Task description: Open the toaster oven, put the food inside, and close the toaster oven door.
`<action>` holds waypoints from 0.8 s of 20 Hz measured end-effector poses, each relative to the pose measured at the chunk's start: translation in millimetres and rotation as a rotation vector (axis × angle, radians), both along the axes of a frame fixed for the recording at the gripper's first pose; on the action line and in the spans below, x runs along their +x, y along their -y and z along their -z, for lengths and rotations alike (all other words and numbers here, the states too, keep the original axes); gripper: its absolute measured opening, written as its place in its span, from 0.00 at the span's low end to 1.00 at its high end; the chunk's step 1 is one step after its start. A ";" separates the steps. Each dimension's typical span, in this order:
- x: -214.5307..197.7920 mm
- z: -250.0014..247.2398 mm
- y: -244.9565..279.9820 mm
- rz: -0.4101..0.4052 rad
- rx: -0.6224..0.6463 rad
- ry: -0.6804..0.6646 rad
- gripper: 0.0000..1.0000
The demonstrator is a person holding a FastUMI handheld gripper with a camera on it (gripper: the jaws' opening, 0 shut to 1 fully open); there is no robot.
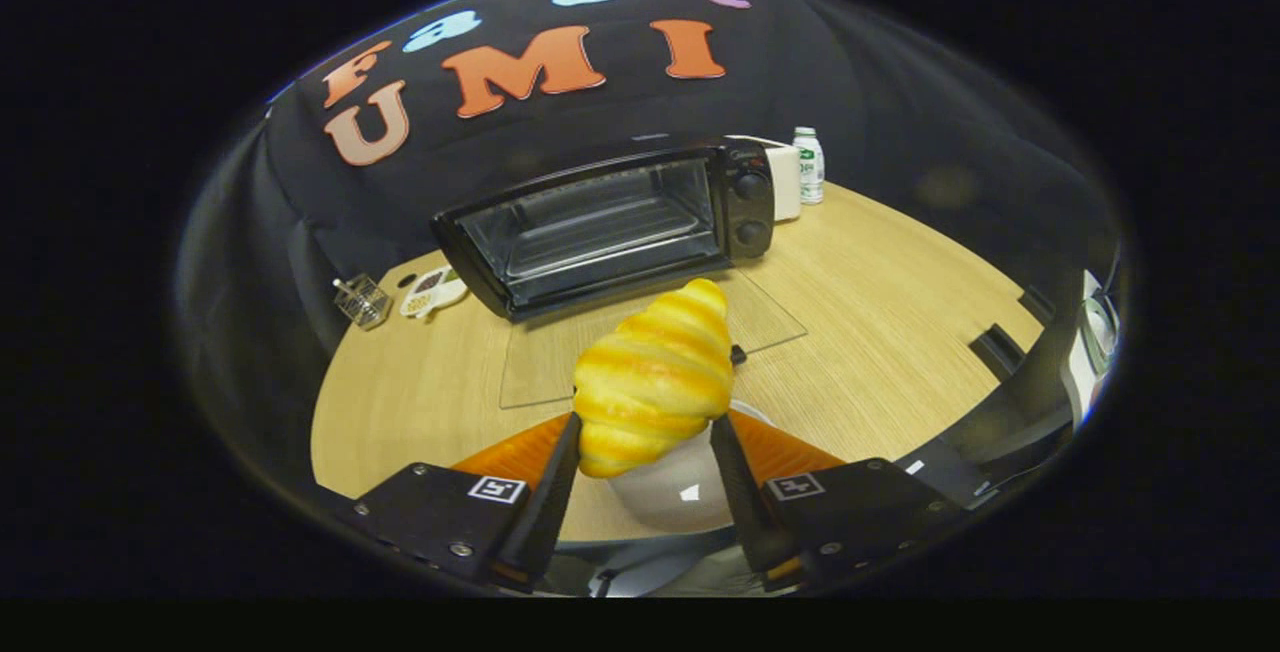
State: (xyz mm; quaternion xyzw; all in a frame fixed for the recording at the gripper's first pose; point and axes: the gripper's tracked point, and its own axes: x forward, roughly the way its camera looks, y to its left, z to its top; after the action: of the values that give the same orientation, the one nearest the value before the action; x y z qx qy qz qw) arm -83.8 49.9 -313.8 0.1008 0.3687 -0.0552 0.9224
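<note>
A golden croissant [655,377] is held between my two fingers, and my gripper [645,422] is shut on it. It hangs above a white plate [675,497] that sits under the fingers. Beyond the croissant stands the black toaster oven [610,227] with its glass door [650,337] folded down flat onto the wooden table [880,332]. The oven's inside with its wire rack lies open toward me. Two knobs sit on the oven's right side.
A white box and a small plastic bottle [808,164] stand behind the oven on its right. To the oven's left lie a small wire basket [362,300] and a small oval dish [432,292]. Black brackets sit at the table's right edge.
</note>
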 end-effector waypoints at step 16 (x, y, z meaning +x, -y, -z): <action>153.5 -10.8 -72.7 -0.081 0.546 0.120 0.72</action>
State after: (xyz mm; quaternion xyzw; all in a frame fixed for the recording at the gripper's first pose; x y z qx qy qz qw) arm 69.7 122.6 -303.0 0.3341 0.3186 0.0890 0.8826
